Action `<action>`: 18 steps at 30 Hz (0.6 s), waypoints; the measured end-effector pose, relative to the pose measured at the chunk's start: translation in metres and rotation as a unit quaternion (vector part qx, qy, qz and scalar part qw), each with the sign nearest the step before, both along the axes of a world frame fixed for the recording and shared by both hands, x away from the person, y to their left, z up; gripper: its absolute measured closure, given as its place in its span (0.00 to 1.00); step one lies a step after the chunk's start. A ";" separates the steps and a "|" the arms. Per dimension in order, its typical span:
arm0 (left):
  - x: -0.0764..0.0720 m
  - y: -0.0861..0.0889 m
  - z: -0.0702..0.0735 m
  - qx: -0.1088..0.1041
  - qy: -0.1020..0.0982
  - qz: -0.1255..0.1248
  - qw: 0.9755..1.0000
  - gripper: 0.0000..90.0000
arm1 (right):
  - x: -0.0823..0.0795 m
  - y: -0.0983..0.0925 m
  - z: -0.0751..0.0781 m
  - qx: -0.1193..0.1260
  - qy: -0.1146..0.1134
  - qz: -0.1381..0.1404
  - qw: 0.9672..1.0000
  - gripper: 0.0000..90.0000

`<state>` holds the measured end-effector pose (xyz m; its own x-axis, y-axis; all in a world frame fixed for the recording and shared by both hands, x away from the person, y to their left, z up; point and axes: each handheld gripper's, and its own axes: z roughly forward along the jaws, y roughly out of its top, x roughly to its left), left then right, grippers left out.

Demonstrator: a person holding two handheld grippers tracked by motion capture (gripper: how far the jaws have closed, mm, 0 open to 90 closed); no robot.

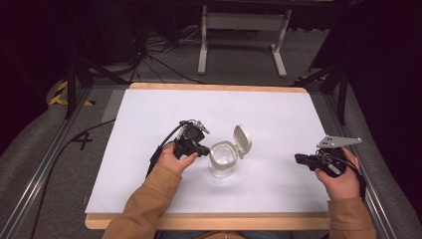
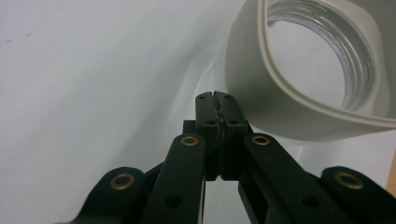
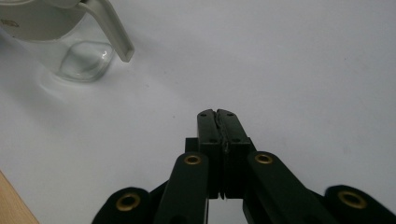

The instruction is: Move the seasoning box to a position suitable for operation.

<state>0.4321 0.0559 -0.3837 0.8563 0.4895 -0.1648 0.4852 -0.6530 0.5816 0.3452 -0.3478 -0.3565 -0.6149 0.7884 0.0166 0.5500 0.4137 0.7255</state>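
The clear glass jar with a cream plastic collar stood upright near the middle of the white table surface, with its hinged cream flip lid raised and leaning back. The jar's interior appeared empty in the left gripper view.

The left gripper rested just beside the jar's left side. Its jaws were clenched together with nothing between them, and the tips sat close against the cream collar; whether they touched it could not be told. The right gripper lay well apart from the jar, toward the table's right edge, jaws likewise pressed together on nothing.

Judged from this arrangement, the step in hand was steadying the jar ahead of closing it. The next move would call for the left gripper to brace the collar while the right gripper travelled across to the raised lid and pressed it down over the mouth.
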 end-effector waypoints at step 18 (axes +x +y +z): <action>-0.026 -0.005 0.002 0.028 0.008 -0.031 0.999 0.99 | 0.012 0.018 0.007 0.004 -0.004 0.030 1.000 0.99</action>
